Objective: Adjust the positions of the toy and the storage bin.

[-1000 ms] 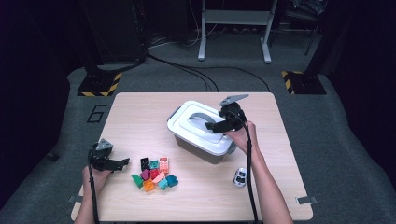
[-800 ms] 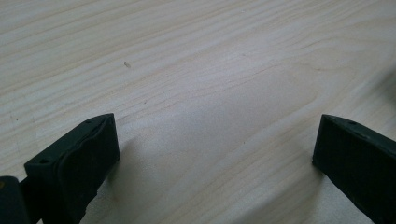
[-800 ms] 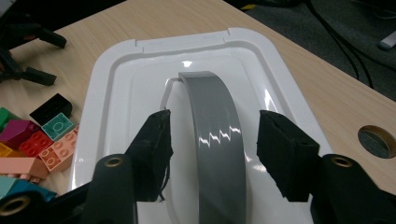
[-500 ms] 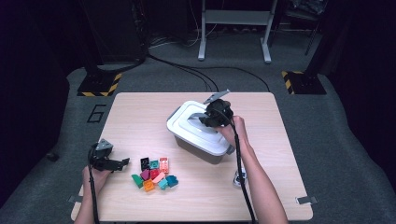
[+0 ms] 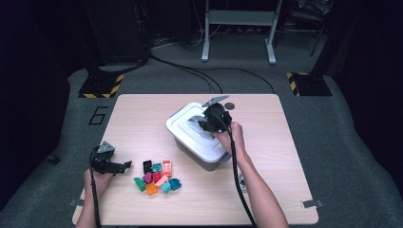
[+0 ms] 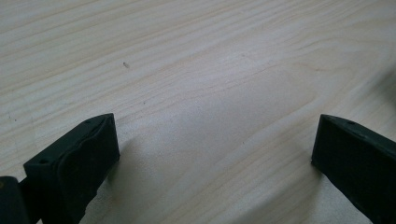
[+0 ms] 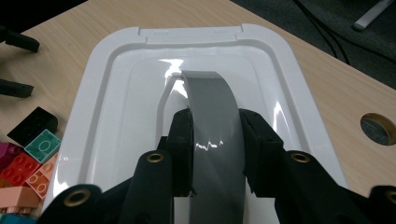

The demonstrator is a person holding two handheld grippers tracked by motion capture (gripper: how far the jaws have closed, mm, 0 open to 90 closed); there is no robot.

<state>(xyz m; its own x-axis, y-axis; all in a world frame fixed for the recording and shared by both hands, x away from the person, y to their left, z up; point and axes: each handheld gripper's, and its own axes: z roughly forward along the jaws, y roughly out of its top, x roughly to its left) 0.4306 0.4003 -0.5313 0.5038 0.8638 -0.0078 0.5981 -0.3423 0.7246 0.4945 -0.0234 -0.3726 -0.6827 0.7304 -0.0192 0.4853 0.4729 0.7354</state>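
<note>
Dark studio, pale wooden table (image 5: 285, 142): we watch the right gripper (image 7: 215, 140), jaws just closed, clamp the grey handle (image 7: 212, 116) atop the white bin lid (image 5: 195, 133), one o'clock from the bricks (image 5: 159, 176); lifting looks next. Left gripper (image 5: 119, 166) rests open.

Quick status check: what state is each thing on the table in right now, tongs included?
Box: closed, white lid on.
Grey handle: raised, clamped by the tongs.
Right tongs: just closed, shut on the handle.
Left tongs: open, nothing between them, over bare table.
Toy bricks: loose pile on the table beside the box, untouched.
</note>
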